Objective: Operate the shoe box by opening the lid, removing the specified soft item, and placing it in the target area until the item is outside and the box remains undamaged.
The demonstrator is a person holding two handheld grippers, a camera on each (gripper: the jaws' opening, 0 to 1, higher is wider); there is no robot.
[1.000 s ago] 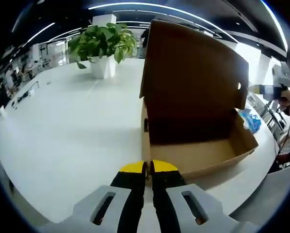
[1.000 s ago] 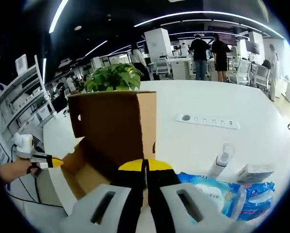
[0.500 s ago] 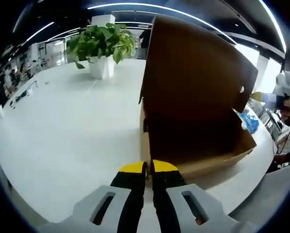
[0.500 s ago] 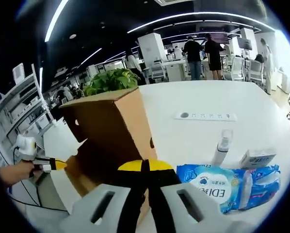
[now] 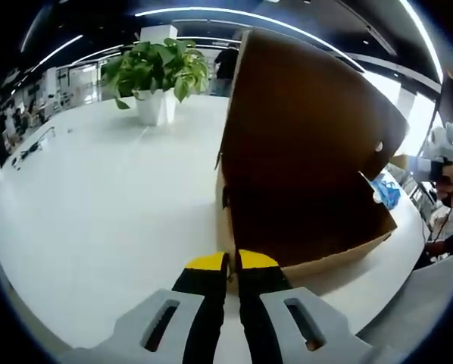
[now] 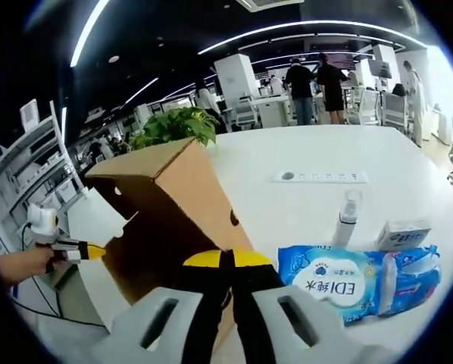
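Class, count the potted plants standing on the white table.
1. The potted plant stands at the table's far side, beyond the cardboard box; in the right gripper view its leaves show above the box. Others may be hidden behind it.

The box (image 5: 302, 227) is plain brown cardboard and sits on the white table, just ahead of the left gripper's view, its tray low-walled and its inside in deep shadow. Its hinged lid (image 5: 306, 114) is raised and leans forward over the tray, part closed, with a side flap and a small round hole near its free corner. In the right gripper view the lid (image 6: 185, 189) slopes over the box (image 6: 147, 258), and beside it lies the soft pack (image 6: 355, 280), blue and white.
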